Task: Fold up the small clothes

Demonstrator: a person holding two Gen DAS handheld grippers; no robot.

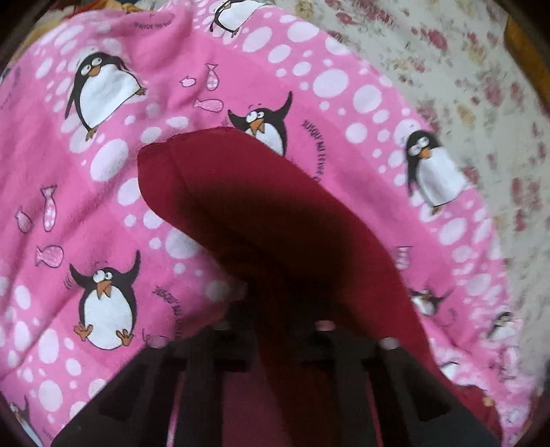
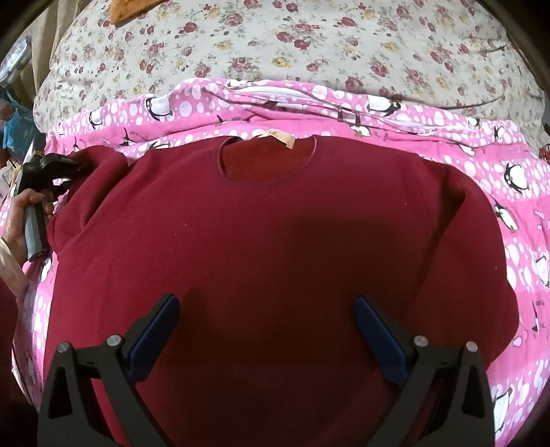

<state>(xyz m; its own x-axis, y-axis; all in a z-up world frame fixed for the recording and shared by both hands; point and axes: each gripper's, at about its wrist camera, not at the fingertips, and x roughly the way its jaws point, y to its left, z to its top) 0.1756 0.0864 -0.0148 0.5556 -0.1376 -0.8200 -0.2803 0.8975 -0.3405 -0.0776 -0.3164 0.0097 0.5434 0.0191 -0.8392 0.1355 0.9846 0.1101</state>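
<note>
A dark red sweater [image 2: 275,240] lies flat, front up, on a pink penguin blanket [image 2: 447,144], neckline with a beige tag [image 2: 280,137] at the far side. My right gripper [image 2: 266,306] is open and empty, hovering over the sweater's lower middle. My left gripper [image 2: 77,165] shows at the far left of the right wrist view, shut on the sweater's left sleeve [image 2: 103,161]. In the left wrist view the sleeve [image 1: 240,206] hangs from my left gripper [image 1: 271,326] over the blanket [image 1: 86,172], its cuff end free.
The blanket lies on a bed with a floral cover [image 2: 275,44] [image 1: 481,86]. An orange-brown object [image 2: 127,10] sits at the far edge of the bed. Clutter [image 2: 13,113] shows beyond the bed's left side.
</note>
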